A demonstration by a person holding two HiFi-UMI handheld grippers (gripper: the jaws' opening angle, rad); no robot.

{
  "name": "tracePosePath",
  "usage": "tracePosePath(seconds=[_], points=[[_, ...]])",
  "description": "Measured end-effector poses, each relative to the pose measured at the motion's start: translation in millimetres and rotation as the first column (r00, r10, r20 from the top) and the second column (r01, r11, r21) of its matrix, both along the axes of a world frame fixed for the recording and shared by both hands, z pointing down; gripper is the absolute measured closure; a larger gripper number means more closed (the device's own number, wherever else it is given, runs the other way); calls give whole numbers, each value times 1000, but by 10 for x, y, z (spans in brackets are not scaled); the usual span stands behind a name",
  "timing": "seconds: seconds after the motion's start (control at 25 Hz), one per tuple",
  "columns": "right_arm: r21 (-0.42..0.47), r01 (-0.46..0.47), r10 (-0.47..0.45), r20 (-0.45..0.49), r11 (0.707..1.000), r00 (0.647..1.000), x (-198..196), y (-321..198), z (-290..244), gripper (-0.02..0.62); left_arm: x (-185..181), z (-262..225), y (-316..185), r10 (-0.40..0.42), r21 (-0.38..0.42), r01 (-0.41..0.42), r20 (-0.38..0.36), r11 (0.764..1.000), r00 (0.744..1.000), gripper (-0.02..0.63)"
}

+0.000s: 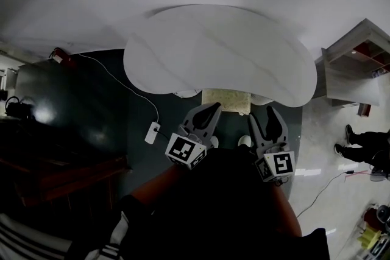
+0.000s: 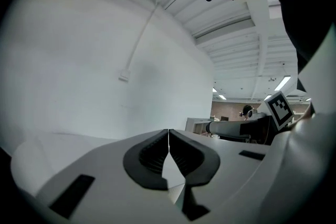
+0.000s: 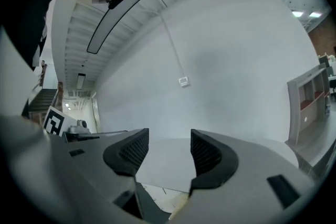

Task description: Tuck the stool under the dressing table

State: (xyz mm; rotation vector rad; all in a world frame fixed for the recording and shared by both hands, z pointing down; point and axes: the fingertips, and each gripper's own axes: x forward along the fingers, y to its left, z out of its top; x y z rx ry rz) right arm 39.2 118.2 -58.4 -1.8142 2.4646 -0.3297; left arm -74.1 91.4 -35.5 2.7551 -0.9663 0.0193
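The white kidney-shaped dressing table (image 1: 219,52) stands against the wall. The stool's beige seat (image 1: 225,100) shows only as a strip at the table's near edge; the rest is hidden under the top. My left gripper (image 1: 213,109) hangs just short of that edge, to the left of the seat, its jaws shut with nothing between them (image 2: 168,136). My right gripper (image 1: 265,115) hovers to the right of the seat, open and empty (image 3: 169,152). Both point level toward the wall above the table top (image 3: 168,168).
A white power strip (image 1: 152,132) with its cable lies on the dark rug (image 1: 97,94) left of the table. A grey shelf unit (image 1: 356,64) stands at the right, and a person's shoes (image 1: 350,140) are on the pale floor beyond it. Dark furniture fills the left.
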Motion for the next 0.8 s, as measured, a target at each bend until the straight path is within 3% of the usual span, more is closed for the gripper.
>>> tracePosePath(seconds=[0.12,0.28,0.36,0.68,0.8], points=[[-29,15,-16,-33,999,999,33,-19,24,344,59,-92,23,-22,4,22,23,1000,999,591],[-51,23,-22,21,998,1000,38,-97,-5,362,75,-102,0,-34,8,33,46,999,998,591],[-29,23,-23,7,999,1000,32,-96,-44,531,45,-71,7,-39,0,39,46,999,998,591],[-10,32,-33,-50,999,998,-75,-94,-59,540,-48,-6,-16,-49,-13,49,22,999,999,590],[9,35,-34,-114,999,993,-147,-60,-11,548,-103,25,-12,-51,-1,51,35,999,998,591]])
